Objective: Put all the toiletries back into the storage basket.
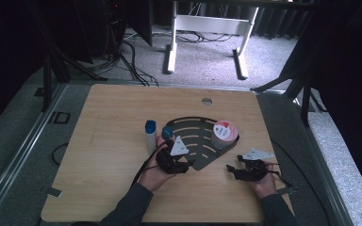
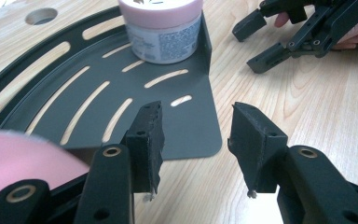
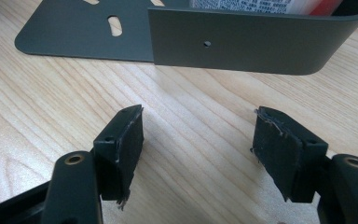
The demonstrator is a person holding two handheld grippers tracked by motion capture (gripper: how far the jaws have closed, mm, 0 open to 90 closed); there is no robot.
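High view: the wooden table (image 1: 103, 155) carries a dark slotted tray (image 1: 194, 136) shaped like a fan, with a pink-lidded jar (image 1: 224, 133) standing at its right end against the raised wall. A white bottle (image 1: 150, 137) with a blue cap stands just left of the tray, and a second blue-topped item beside it is partly hidden by the left tongs (image 1: 170, 147), which sit at the tray's left edge. The right tongs (image 1: 234, 167) rest low over bare table, right of the tray and near the jar. Left gripper view: the left tongs (image 2: 196, 140) stand apart with nothing between them, over the tray's near corner; the jar (image 2: 162, 30) is farther off on the tray (a blurred pink shape at lower left cannot be identified). Right gripper view: the right tongs (image 3: 198, 149) are apart and empty above bare wood, facing the tray's wall (image 3: 256, 42), behind which the jar's label just shows.
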